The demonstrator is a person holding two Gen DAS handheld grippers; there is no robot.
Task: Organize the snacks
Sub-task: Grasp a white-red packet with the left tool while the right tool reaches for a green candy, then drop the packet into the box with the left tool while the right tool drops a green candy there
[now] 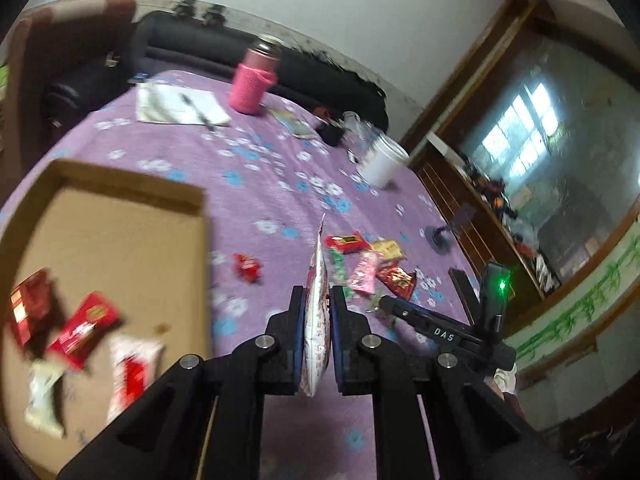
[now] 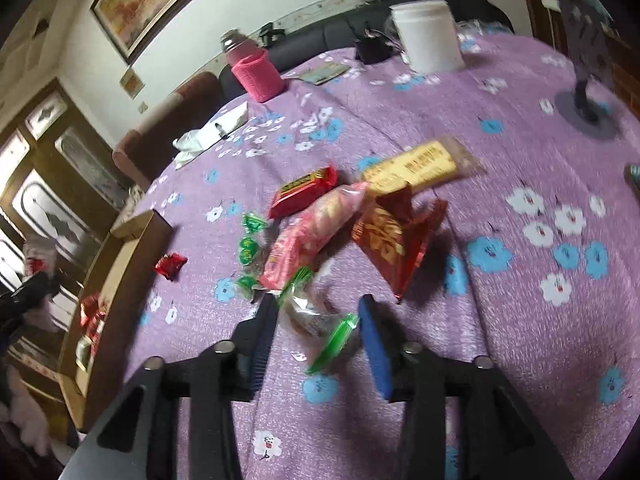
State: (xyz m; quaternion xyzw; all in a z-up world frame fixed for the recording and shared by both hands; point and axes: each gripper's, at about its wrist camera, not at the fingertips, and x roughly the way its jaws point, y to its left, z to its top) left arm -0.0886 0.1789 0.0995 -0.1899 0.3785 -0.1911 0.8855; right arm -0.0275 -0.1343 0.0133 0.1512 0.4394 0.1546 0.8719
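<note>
My left gripper (image 1: 318, 292) is shut on a white snack packet with red print (image 1: 317, 256), held edge-on above the purple flowered tablecloth (image 1: 256, 184). Left of it sits a cardboard tray (image 1: 120, 240) holding several red and white snacks. My right gripper (image 2: 318, 304) stands open low over the cloth, with a clear, green-ended candy (image 2: 320, 324) lying between its fingers, not pressed. Just beyond lie a pink packet (image 2: 316, 232), a red bar (image 2: 304, 192), a dark red packet (image 2: 396, 236), a yellow bar (image 2: 420, 166), green candies (image 2: 248, 240) and a small red candy (image 2: 170, 266).
A pink-sleeved flask (image 2: 256, 76), a white jar (image 2: 428, 36) and paper with a pen (image 1: 176, 108) stand at the table's far side. A small grey stand (image 2: 586, 108) is at the right. A dark sofa runs behind; a wooden cabinet (image 1: 540, 200) flanks the table.
</note>
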